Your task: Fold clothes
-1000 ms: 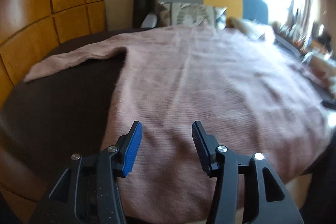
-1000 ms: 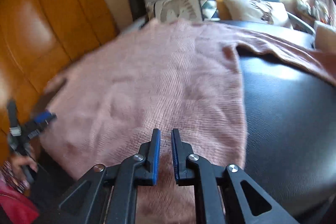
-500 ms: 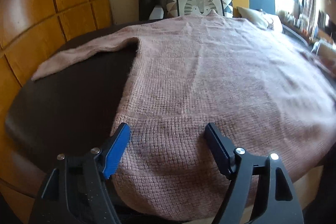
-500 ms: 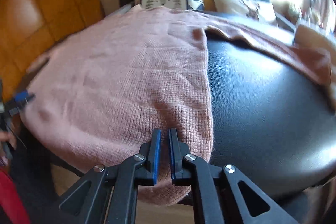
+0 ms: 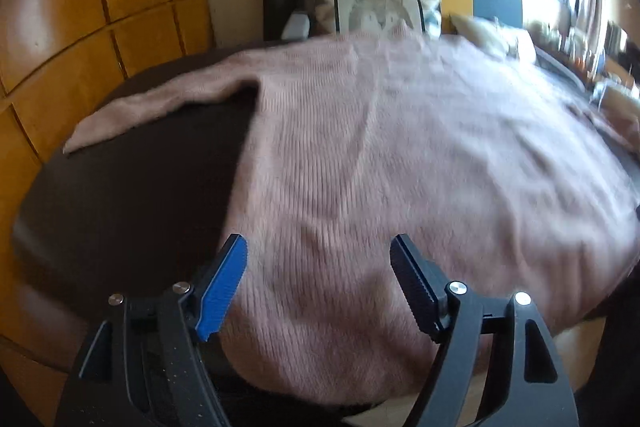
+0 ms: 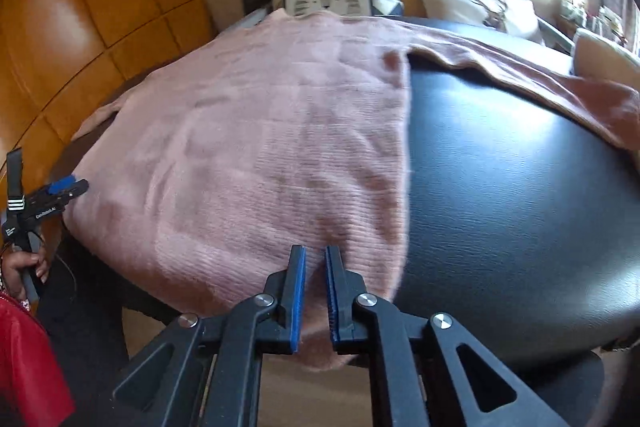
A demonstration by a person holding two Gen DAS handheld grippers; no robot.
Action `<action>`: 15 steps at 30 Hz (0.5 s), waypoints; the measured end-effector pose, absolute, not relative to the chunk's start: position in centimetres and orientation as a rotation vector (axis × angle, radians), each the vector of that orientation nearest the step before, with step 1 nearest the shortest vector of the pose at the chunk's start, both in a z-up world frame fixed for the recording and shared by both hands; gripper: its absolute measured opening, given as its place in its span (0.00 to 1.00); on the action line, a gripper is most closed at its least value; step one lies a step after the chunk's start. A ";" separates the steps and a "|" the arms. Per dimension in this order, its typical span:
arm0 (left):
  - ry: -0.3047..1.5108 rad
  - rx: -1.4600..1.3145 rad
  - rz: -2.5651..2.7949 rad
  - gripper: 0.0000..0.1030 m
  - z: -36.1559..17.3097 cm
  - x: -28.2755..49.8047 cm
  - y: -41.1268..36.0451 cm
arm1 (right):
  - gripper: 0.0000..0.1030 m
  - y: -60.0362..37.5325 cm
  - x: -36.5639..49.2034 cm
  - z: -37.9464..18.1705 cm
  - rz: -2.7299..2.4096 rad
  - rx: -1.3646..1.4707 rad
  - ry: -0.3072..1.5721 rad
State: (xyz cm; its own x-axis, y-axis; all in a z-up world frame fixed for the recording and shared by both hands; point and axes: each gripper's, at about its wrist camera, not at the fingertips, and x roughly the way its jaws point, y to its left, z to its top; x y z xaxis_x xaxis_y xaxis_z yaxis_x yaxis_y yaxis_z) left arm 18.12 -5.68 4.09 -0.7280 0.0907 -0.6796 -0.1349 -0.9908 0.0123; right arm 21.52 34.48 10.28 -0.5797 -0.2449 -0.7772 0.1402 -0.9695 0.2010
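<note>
A pink knit sweater (image 5: 400, 155) lies spread flat on the dark table (image 6: 520, 195), sleeves out to both sides. The right gripper (image 6: 315, 291) pinches its hem near the corner, jaws opening slightly. The left gripper (image 5: 318, 287) hangs spread wide over the hem.

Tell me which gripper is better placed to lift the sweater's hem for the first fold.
Right. The right gripper is nearly shut, with the pink sweater hem bunched between its jaws at the corner. The left gripper stands wide open over the hem, gripping nothing.
</note>
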 end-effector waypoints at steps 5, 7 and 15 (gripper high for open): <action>0.084 -0.952 2.800 0.75 6.8 15.0 -2.7 | 0.14 36.0 19.8 11.8 -2.668 1.241 -0.267; 0.109 -0.937 2.786 0.75 7.1 12.9 -1.2 | 0.15 36.0 18.7 12.4 -2.682 1.204 -0.305; 0.301 -1.106 2.754 0.75 4.6 4.5 5.8 | 0.18 34.3 12.8 9.9 -2.636 1.315 -0.401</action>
